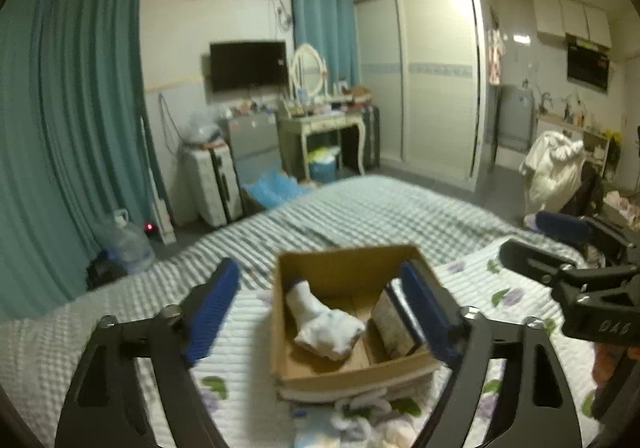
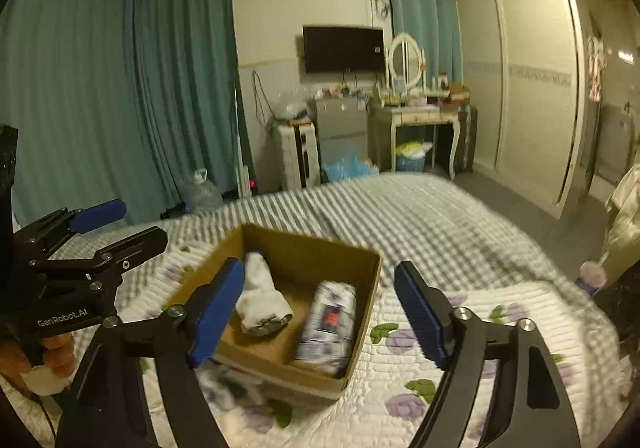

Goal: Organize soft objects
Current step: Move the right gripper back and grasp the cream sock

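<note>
An open cardboard box (image 1: 352, 378) (image 2: 362, 300) sits on the flowered quilt. Inside lie a rolled white sock (image 1: 324, 322) (image 2: 262, 304) on the left and a rolled grey patterned sock (image 1: 394, 322) (image 2: 330, 330) on the right. My left gripper (image 1: 324, 308) is open and empty, hovering above the box's near side. My right gripper (image 2: 320, 304) is open and empty, above the box too. Each gripper shows in the other's view, the right one (image 1: 560, 248) and the left one (image 2: 104, 226). More soft items (image 1: 352, 420) (image 2: 224, 384) lie blurred just in front of the box.
The box rests on a bed with a striped grey cover (image 1: 360, 207) (image 2: 400, 215). Beyond the bed are teal curtains (image 1: 80, 119), a suitcase (image 1: 212, 183), a dressing table (image 1: 324, 127), a wardrobe (image 1: 432, 79) and a water jug (image 1: 128, 240). Clothes hang at right (image 1: 556, 167).
</note>
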A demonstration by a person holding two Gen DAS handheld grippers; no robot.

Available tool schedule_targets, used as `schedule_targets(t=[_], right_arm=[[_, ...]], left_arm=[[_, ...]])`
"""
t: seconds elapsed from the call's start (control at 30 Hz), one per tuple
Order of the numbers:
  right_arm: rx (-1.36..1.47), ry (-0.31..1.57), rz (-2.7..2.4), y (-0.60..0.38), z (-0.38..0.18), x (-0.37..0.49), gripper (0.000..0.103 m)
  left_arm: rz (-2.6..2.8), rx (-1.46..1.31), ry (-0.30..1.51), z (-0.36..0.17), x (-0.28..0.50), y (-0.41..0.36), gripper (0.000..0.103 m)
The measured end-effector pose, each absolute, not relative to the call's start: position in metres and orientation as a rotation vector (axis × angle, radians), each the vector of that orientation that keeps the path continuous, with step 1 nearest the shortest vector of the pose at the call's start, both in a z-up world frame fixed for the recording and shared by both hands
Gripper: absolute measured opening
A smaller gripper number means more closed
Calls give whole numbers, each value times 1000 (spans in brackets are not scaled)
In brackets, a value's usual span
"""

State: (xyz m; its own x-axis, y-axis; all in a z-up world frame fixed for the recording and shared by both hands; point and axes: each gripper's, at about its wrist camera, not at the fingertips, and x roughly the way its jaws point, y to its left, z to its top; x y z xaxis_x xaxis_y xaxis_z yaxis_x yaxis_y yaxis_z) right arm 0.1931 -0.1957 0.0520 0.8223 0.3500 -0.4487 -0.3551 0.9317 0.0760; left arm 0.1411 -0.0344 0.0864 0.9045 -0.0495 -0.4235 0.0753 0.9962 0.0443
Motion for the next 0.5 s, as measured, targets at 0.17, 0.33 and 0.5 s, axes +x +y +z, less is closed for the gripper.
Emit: schedule_targets(t=[0.17,0.33,0.5], right_arm=[[-84,443,347,-189,101,123,99],[-157,445,319,-178,106,69,103],[-154,493,329,-174,53,41,103]], left_arm=[[-33,39,363,122,78,-23,93],[4,9,394,107,46,-8,93],[23,-32,477,52,38,0,93]])
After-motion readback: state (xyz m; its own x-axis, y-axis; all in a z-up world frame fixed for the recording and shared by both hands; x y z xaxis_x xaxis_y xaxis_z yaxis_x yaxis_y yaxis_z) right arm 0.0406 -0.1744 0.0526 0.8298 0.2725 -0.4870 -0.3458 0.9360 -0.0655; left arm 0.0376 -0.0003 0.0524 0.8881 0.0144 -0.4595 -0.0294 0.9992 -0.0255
